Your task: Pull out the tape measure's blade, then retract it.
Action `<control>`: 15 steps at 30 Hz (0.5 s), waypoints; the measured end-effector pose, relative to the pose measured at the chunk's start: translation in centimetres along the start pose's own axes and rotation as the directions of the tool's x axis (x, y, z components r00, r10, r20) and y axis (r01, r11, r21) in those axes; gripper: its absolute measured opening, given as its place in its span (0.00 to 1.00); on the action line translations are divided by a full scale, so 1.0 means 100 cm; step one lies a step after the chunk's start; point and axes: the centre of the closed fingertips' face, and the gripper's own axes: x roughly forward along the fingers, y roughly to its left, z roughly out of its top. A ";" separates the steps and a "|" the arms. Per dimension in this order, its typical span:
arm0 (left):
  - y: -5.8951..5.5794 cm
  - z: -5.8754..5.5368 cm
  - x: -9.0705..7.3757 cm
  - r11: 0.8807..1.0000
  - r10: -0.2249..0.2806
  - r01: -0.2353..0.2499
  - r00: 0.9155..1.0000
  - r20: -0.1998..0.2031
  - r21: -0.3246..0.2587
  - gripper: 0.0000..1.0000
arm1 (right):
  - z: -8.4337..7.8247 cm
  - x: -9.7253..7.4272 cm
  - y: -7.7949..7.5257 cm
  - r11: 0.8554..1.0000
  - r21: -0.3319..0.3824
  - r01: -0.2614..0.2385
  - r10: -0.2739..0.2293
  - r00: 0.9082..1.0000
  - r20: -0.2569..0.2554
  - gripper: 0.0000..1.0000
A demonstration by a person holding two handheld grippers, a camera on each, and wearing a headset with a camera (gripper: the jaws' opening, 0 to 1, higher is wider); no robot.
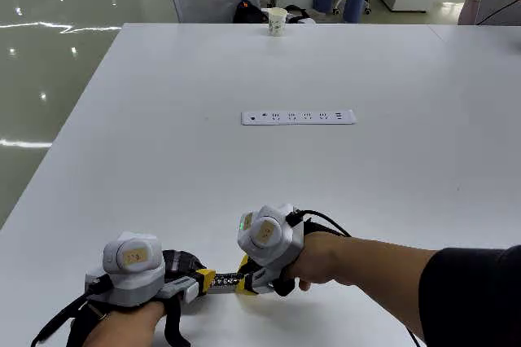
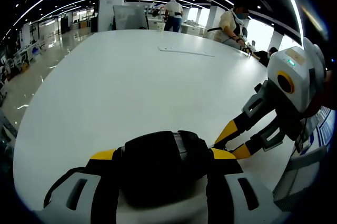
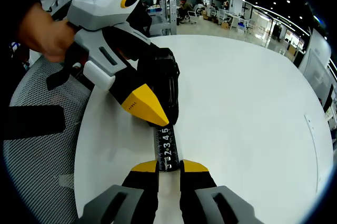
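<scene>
A black tape measure case [image 2: 160, 169] sits between the yellow-tipped jaws of my left gripper [image 2: 163, 155], which is shut on it. In the head view the case [image 1: 181, 267] lies at the table's near edge, with the left gripper [image 1: 199, 279] beside it. A short length of blade [image 3: 166, 148], with numbers up to 5 showing, runs out of the case [image 3: 167, 84]. My right gripper [image 3: 169, 167] is shut on the blade's end. The blade [image 1: 225, 280] spans the small gap to the right gripper [image 1: 244, 283].
A white power strip [image 1: 298, 117] lies mid-table and a paper cup [image 1: 278, 21] stands at the far edge. The white table [image 1: 391, 184] stretches wide ahead. People stand beyond it. A mesh chair [image 3: 37, 145] is close to the near edge.
</scene>
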 end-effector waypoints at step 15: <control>0.000 -0.001 0.000 1.000 -0.002 0.002 1.000 -0.002 -0.005 0.63 | 0.006 0.003 0.001 1.000 0.017 0.001 -0.001 1.000 0.012 0.12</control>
